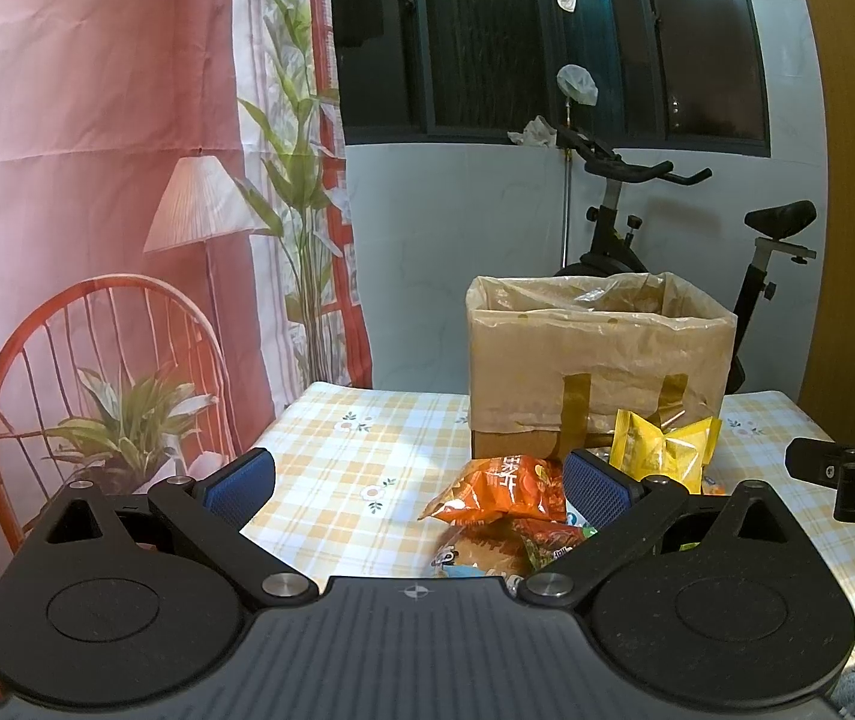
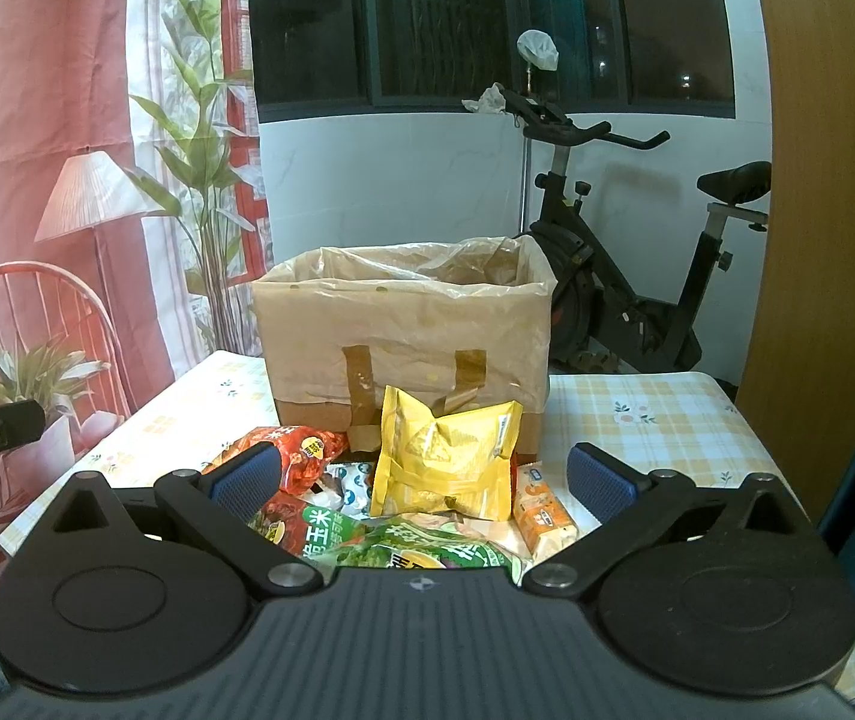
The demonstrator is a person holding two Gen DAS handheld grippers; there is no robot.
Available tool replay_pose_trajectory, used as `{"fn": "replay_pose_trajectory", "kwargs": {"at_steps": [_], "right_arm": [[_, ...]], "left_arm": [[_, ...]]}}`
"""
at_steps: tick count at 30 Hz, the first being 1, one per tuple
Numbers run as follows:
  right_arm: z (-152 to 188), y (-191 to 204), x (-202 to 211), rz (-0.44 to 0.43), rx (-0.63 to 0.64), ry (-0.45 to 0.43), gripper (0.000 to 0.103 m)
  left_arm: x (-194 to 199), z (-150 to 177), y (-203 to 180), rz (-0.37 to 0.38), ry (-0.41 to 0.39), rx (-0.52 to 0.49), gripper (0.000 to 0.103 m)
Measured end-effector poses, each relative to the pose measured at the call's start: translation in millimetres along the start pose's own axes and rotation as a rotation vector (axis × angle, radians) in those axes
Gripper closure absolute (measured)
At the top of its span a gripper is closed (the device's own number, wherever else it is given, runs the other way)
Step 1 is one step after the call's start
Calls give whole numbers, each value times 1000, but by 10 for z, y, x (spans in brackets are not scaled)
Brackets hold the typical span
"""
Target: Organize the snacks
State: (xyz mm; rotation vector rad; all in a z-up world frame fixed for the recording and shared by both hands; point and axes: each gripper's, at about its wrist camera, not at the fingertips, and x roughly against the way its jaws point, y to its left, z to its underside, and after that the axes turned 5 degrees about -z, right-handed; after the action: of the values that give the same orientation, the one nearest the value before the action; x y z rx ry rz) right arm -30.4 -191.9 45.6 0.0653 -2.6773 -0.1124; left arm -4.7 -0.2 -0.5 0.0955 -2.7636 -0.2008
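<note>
A table covered with a yellow-and-white checked cloth [image 2: 655,414] is seen from both wrist cameras, and a cardboard box lined with a translucent plastic bag [image 2: 403,324] stands upright near its far edge, the lining taped down the front with two brown strips. A heap of snack packets is piled on the cloth just in front of the box. In the right wrist view, a yellow packet [image 2: 445,462] is propped upright against the box front, a red packet [image 2: 295,450] lies to its left, a green packet [image 2: 415,546] lies nearest the camera, and a small orange-and-white packet [image 2: 544,516] rests at the right of the heap. The right gripper [image 2: 421,480] is held spread wide above the near side of the heap, with nothing between its blue pads [image 2: 598,480]. In the left wrist view, an orange packet [image 1: 499,489] tops the pile, and the left gripper [image 1: 418,480] is likewise held wide apart and empty, its right pad just beside that packet. An exercise bike [image 2: 625,276] stands behind the table, under a dark window [image 2: 487,18], and a printed curtain [image 2: 67,150] hangs at the left.
</note>
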Motion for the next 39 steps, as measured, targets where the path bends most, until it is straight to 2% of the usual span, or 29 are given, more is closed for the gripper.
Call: {"fn": "replay_pose_trajectory", "kwargs": {"at_steps": [23, 25, 27, 33, 36, 39], "right_arm": [[36, 19, 0, -5, -8, 6, 0], [23, -9, -13, -10, -19, 3, 0], [-20, -74, -22, -7, -35, -20, 0], [-189, -298, -149, 63, -97, -126, 0], [-269, -395, -259, 75, -109, -159, 0], [-304, -449, -376, 73, -109, -158, 0]], "left_arm": [[-50, 1, 20, 14, -2, -10, 0], [-103, -80, 75, -13, -20, -16, 0], [-177, -152, 156, -48, -40, 2, 0], [-487, -229, 229, -51, -11, 36, 1], [-648, -165, 141, -29, 22, 28, 1], [-813, -50, 40, 23, 62, 28, 2]]}}
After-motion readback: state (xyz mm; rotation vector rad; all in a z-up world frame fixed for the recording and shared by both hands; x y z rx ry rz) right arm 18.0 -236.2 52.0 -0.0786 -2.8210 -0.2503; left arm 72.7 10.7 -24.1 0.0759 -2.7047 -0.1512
